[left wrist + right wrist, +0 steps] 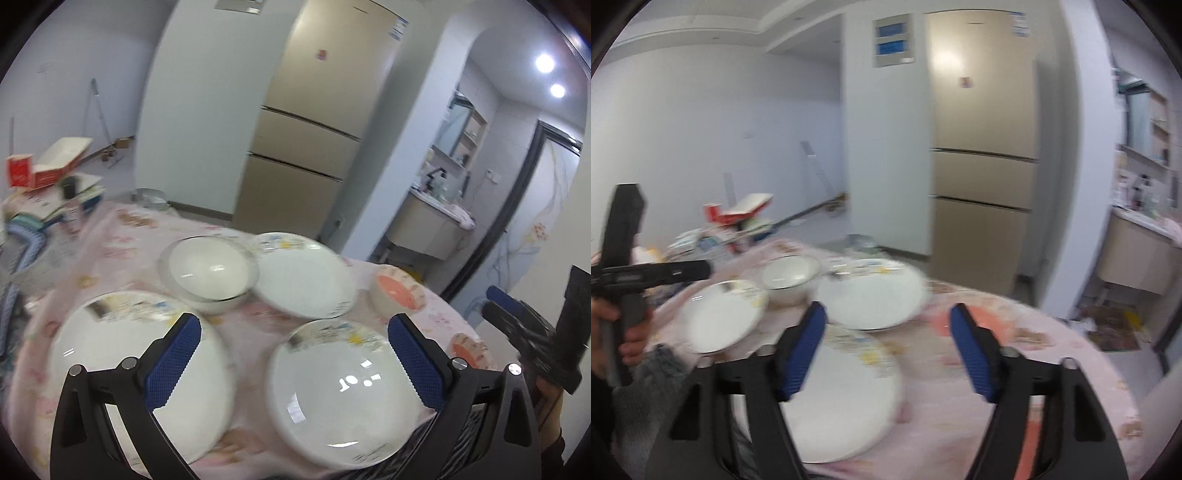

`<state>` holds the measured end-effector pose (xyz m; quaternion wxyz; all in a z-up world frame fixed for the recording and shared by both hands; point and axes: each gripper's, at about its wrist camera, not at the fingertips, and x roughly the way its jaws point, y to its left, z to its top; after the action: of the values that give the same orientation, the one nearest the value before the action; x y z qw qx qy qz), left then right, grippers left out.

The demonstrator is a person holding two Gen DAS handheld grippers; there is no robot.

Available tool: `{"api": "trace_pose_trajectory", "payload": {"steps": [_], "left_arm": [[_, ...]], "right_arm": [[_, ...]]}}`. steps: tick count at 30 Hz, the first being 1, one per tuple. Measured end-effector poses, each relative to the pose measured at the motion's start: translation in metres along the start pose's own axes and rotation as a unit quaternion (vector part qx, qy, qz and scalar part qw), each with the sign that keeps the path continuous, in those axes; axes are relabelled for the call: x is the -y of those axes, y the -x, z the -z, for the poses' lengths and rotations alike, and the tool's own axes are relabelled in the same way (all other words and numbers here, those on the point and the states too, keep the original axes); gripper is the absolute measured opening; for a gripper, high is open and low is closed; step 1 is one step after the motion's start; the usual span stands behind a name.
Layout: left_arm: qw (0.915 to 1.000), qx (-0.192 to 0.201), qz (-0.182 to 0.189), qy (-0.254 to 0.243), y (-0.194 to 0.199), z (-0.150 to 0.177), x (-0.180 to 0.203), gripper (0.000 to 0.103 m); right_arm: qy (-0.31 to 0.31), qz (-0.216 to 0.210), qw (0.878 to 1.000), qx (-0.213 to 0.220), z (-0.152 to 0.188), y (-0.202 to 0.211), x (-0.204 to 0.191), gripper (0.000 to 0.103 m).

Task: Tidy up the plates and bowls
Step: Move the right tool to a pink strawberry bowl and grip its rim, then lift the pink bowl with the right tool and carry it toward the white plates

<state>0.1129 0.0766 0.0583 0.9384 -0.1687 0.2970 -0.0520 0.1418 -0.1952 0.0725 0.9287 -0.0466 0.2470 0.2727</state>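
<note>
Two grippers are hovering over the near edge of the round table, both spread wide and holding nothing: the left gripper above the gap between two white plates, the right gripper just beyond the nearest plate.

The near plate and its neighbour are sitting flat at the table's near edge. Glazed ceramic like this is likely stiff, fairly heavy, slick and chip-prone, so pinching the rim squarely looks like the sensible hold. Behind them a glass-rimmed white bowl is touching a third plate toward the middle. Two small orange-lined bowls are sitting near the right edge.

A pink patterned tablecloth is covering the table; it could slide under a dragged dish. Boxes and papers are piling up at the far left edge. Beyond, a beige refrigerator is standing against the wall, with a washbasin alcove to its right.
</note>
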Motion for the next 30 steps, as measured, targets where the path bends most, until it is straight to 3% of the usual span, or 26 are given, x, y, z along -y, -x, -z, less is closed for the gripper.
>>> {"api": "trace_pose_trajectory", "payload": {"steps": [2, 5, 9, 15, 18, 19, 22, 26, 28, 30], "left_arm": [[0.9994, -0.006, 0.031, -0.015, -0.021, -0.009, 0.027, 0.102], [0.9973, -0.045, 0.046, -0.035, -0.071, -0.021, 0.064, 0.102], [0.9886, -0.122, 0.076, -0.046, -0.135, -0.031, 0.094, 0.087], [0.9778, -0.194, 0.054, -0.056, -0.212, -0.041, 0.118, 0.086], [0.9717, -0.231, 0.035, -0.036, -0.249, -0.036, 0.114, 0.085], [0.9707, -0.236, 0.029, -0.035, -0.258, -0.034, 0.114, 0.082], [0.9667, -0.252, 0.029, -0.034, -0.275, -0.029, 0.120, 0.071], [0.9624, -0.265, 0.012, -0.060, -0.292, -0.022, 0.132, 0.060], [0.9582, -0.281, 0.016, -0.053, -0.301, -0.019, 0.134, 0.045], [0.9566, -0.287, 0.004, -0.053, -0.308, -0.016, 0.135, 0.038]], "right_arm": [[-0.015, 0.020, 1.000, -0.012, -0.002, -0.003, 0.025, 0.045], [-0.025, 0.037, 0.998, -0.044, -0.002, -0.021, 0.054, 0.037], [-0.042, 0.044, 0.994, -0.087, -0.001, -0.049, 0.083, 0.036], [-0.068, 0.030, 0.983, -0.168, 0.002, -0.097, 0.123, 0.036], [-0.095, 0.025, 0.973, -0.211, 0.009, -0.126, 0.140, 0.030], [-0.104, 0.025, 0.970, -0.218, 0.011, -0.134, 0.146, 0.028], [-0.115, 0.033, 0.963, -0.241, 0.016, -0.150, 0.159, 0.010], [-0.126, 0.016, 0.961, -0.244, 0.017, -0.155, 0.164, 0.009], [-0.129, 0.015, 0.959, -0.252, 0.017, -0.160, 0.165, 0.009], [-0.132, 0.011, 0.958, -0.255, 0.019, -0.164, 0.165, 0.009]]}}
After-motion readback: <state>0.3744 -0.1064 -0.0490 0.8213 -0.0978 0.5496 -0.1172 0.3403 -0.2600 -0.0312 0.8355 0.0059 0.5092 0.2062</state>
